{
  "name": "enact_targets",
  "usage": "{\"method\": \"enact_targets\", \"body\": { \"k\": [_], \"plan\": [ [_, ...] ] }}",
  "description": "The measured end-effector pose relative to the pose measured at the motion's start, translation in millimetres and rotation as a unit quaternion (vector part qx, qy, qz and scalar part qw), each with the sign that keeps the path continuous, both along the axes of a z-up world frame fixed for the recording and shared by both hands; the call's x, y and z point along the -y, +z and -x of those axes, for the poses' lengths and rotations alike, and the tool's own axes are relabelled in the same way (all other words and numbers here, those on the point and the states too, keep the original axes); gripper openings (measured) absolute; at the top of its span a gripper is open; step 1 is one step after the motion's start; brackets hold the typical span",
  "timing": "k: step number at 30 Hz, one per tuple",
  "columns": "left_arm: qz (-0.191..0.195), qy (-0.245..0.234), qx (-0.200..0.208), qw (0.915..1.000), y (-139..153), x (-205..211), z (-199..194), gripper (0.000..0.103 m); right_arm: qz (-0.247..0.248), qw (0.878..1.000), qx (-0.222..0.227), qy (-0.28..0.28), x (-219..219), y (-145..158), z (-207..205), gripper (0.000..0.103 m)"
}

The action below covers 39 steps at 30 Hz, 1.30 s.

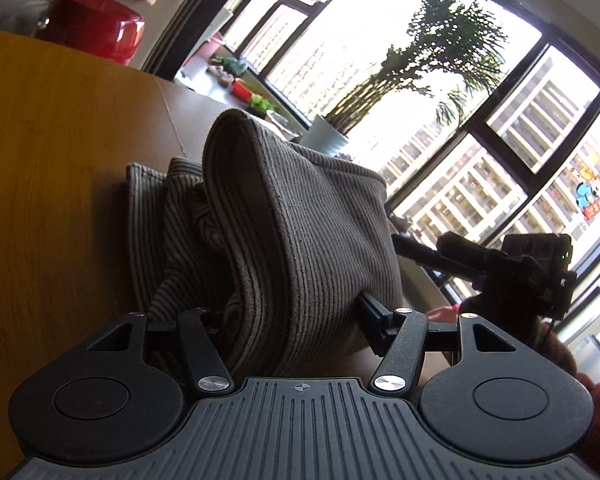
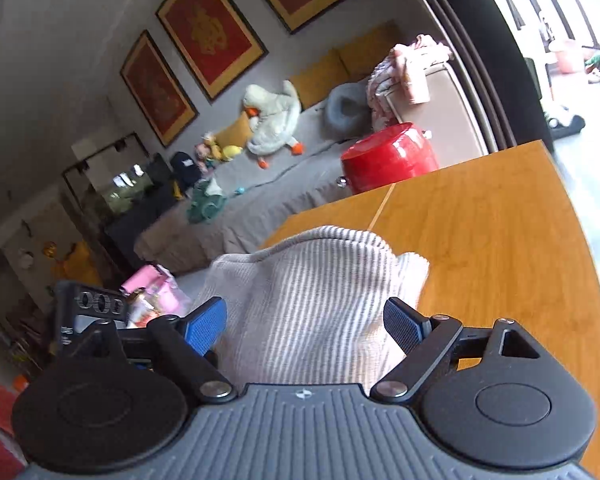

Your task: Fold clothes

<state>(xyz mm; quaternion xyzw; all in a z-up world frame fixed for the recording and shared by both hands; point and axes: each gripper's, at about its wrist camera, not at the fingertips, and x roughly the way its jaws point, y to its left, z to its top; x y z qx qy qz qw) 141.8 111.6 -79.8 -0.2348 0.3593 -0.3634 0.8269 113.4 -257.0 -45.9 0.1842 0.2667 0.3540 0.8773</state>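
I am seeing the striped garment [image 1: 300, 240] bunching on the worktop [image 1: 52, 200], lying between both tongs: left tongs [image 1: 292, 312] and right tongs [image 2: 306, 320] are each gaping wide around it.

Table [image 1: 40, 160]: orange-brown wood, filling the 9 o'clock side of the left wrist view; a seam runs across its top in the right wrist view.
Red stool [image 2: 390, 156]: glossy, beyond the table's far edge, at 12 o'clock.
Potted palm [image 1: 412, 76]: white pot, against the window at 1 o'clock.
Framed pictures [image 2: 210, 30]: red with gold, on the wall at 11 o'clock.
Plush goose [image 2: 274, 118]: white, on the grey sofa [image 2: 260, 200].
Window sticker [image 1: 594, 194]: cartoon figure at 3 o'clock.
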Motion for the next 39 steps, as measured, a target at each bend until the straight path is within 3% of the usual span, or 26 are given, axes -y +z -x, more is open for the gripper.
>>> {"method": "enact_targets", "body": {
  "k": [3, 5, 7, 10, 13, 15, 18, 21, 24, 26, 29, 33, 34, 39],
  "plan": [
    [0.067, 0.016, -0.071, 0.9951, -12.7, -11.9, -15.7, 0.061, 0.082, 0.996, -0.009, -0.023, -23.8, -5.4, -6.6, 0.081],
    [0.096, 0.024, -0.099, 0.9901, -19.8, -18.0, -22.4, 0.059, 0.058, 0.996, -0.062, -0.035, -25.8, -18.4, -21.7, 0.067],
    [0.097, 0.029, -0.101, 0.9897, -21.9, -20.0, -23.1, 0.058, 0.030, 0.993, -0.106, -0.046, -26.1, -29.6, -34.5, 0.063],
    [0.049, 0.033, -0.044, 0.9973, -7.6, -17.5, -9.5, 0.061, 0.037, 0.992, -0.106, -0.050, -30.5, -32.5, -37.9, 0.062],
    [-0.021, 0.030, 0.033, 0.9988, 13.8, -13.0, 11.7, 0.084, 0.039, 0.992, -0.106, -0.052, -30.8, -34.3, -36.9, 0.062],
    [-0.049, 0.020, 0.062, 0.9966, 19.6, -10.3, 23.1, 0.087, 0.036, 0.992, -0.106, -0.054, -30.4, -35.7, -36.8, 0.062],
    [-0.075, 0.008, 0.073, 0.9945, 18.6, -4.5, 30.2, 0.088, 0.036, 0.993, -0.096, -0.057, -30.1, -37.2, -33.2, 0.063],
    [-0.110, 0.003, 0.081, 0.9906, 10.7, 8.2, 31.0, 0.086, 0.051, 0.994, -0.071, -0.060, -31.7, -38.9, -24.4, 0.074],
    [-0.123, -0.012, 0.096, 0.9877, 10.8, 20.8, 31.2, 0.087, 0.041, 0.996, -0.062, -0.055, -28.4, -40.4, -19.5, 0.072],
    [-0.112, -0.022, 0.084, 0.9899, 14.5, 21.7, 30.4, 0.072, 0.034, 0.997, -0.057, -0.042, -26.2, -36.5, -14.2, 0.060],
    [-0.072, -0.039, 0.043, 0.9957, 17.4, 16.3, 34.2, 0.061, 0.037, 0.998, -0.051, -0.012, -24.6, -25.3, -0.9, 0.054],
    [-0.027, -0.066, 0.012, 0.9974, 21.2, 6.1, 43.0, 0.054, 0.062, 0.998, -0.024, 0.019, -27.4, -4.0, 14.2, 0.045],
    [-0.019, -0.067, 0.007, 0.9975, 22.7, 4.9, 41.7, 0.053, 0.067, 0.997, -0.014, 0.020, -28.9, 2.8, 13.8, 0.035],
    [0.033, -0.039, -0.043, 0.9977, 11.3, -7.6, 8.5, 0.048, 0.042, 0.999, -0.012, -0.005, -36.2, 11.5, -35.9, 0.029]
  ]
}}
